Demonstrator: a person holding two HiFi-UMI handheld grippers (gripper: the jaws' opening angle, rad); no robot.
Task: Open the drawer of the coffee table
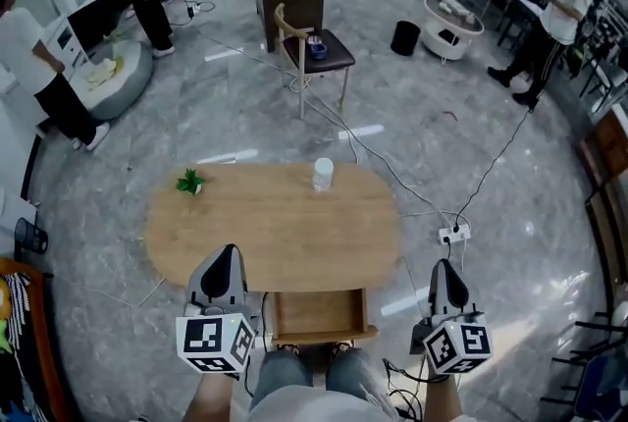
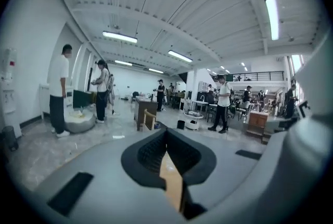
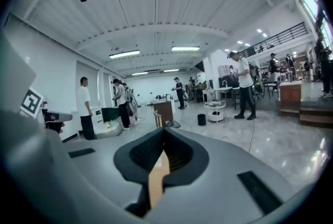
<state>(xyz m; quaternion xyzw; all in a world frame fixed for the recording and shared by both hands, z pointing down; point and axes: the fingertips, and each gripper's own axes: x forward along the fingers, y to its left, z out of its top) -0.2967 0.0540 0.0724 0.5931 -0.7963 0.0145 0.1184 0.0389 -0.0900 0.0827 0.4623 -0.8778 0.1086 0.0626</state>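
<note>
Below the head camera: one oval coffee table (image 1: 275,234) with one drawer (image 1: 319,315) in its near side, pulled out toward the person's knees. Only the drawer's bare wooden bottom shows.

Tabletop count: two items, one small green plant (image 1: 189,182) at left and one white cup (image 1: 323,174) at the far edge, well apart. Cup contents cannot be made out.

Grippers: two. The left gripper (image 1: 230,255) and right gripper (image 1: 447,265) are held up either side of the drawer. Each has its jaws closed together with nothing between them.

Beyond the table: one chair (image 1: 312,57) with a small blue object (image 1: 317,47) on its seat, one black bin (image 1: 404,37), and one power strip (image 1: 453,234) on the floor.
</note>
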